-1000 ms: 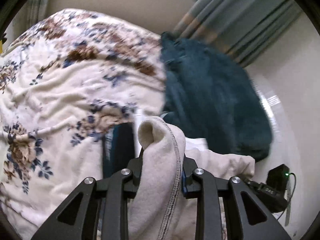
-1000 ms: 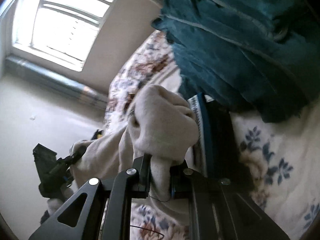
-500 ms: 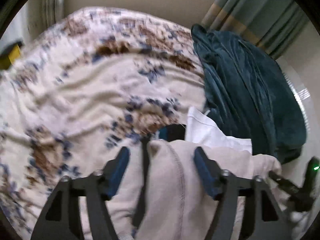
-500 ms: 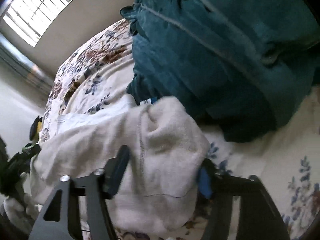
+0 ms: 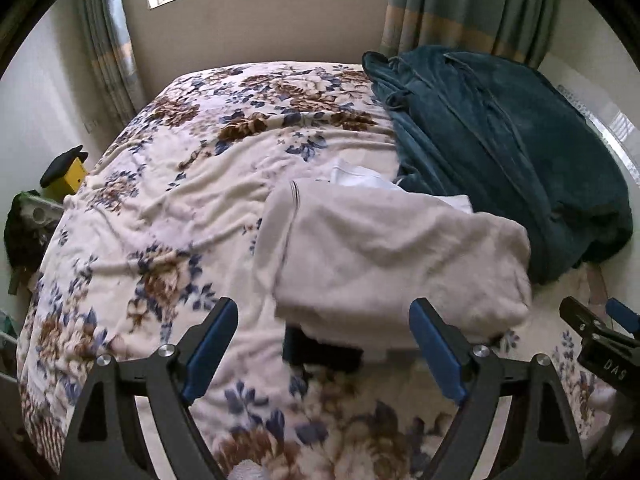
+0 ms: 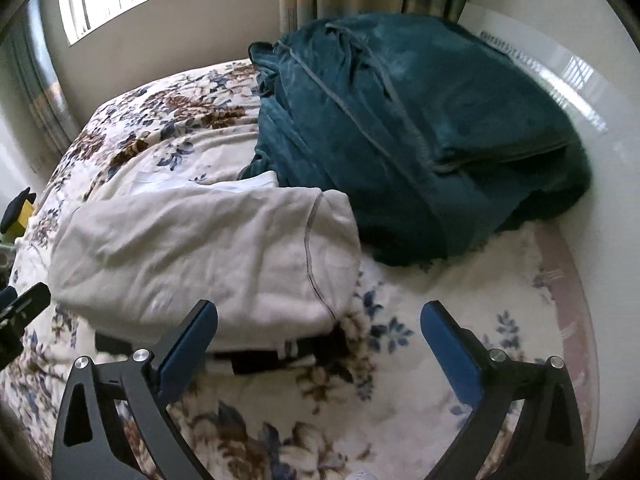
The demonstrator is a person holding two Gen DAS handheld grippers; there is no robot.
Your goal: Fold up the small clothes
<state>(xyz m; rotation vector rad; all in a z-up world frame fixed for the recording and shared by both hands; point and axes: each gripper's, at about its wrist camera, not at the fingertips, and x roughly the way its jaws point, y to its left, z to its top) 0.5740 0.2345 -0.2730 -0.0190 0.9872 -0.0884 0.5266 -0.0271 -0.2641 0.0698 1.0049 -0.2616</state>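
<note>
A folded beige garment (image 5: 392, 256) lies on the floral bed cover (image 5: 192, 200), on top of a dark folded item (image 5: 320, 350) and a white one (image 5: 360, 178). It also shows in the right wrist view (image 6: 208, 252), with the dark item (image 6: 276, 354) under its near edge. My left gripper (image 5: 322, 338) is open and empty, just in front of the beige garment. My right gripper (image 6: 318, 334) is open and empty, at the garment's near right corner. The right gripper also shows at the right edge of the left wrist view (image 5: 596, 332).
A big teal blanket (image 5: 500, 152) is heaped at the bed's far right, against the wall; it also shows in the right wrist view (image 6: 404, 128). A yellow and black object (image 5: 66, 170) and dark gear (image 5: 28, 224) stand left of the bed. Window and curtains (image 5: 460, 4) lie behind.
Both grippers were shut on the beige garment, holding it up. They have opened, let it drop onto the stack, and pulled back from it.
</note>
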